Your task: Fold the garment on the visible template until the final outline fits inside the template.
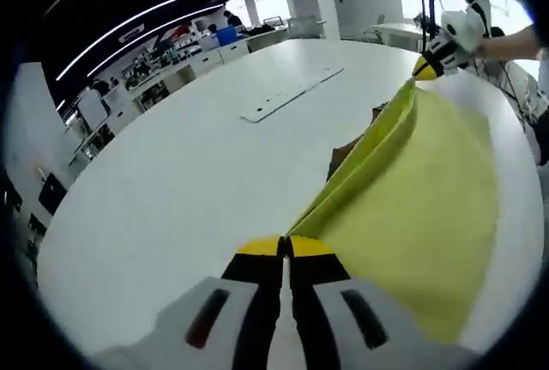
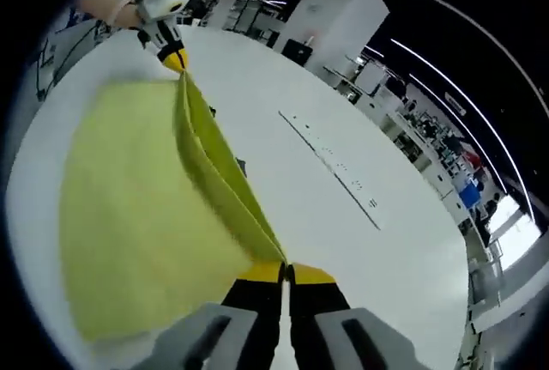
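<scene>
Template [image 1: 347,157] mostly under garment [image 1: 420,207]

Left gripper [image 1: 286,247] and right gripper [image 2: 286,272] both clamped, held far apart

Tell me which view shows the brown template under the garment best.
Left gripper view: the template shows as brown patches beside the lifted yellow garment. Right gripper view gives a small dark sliver at the garment edge.

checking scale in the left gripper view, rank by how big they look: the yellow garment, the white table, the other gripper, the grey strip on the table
1. table, largest
2. garment
3. grey strip
4. right gripper, smallest, though it is far from the camera, so its apparent size misleads.

The strip and right gripper look close in size.
</scene>
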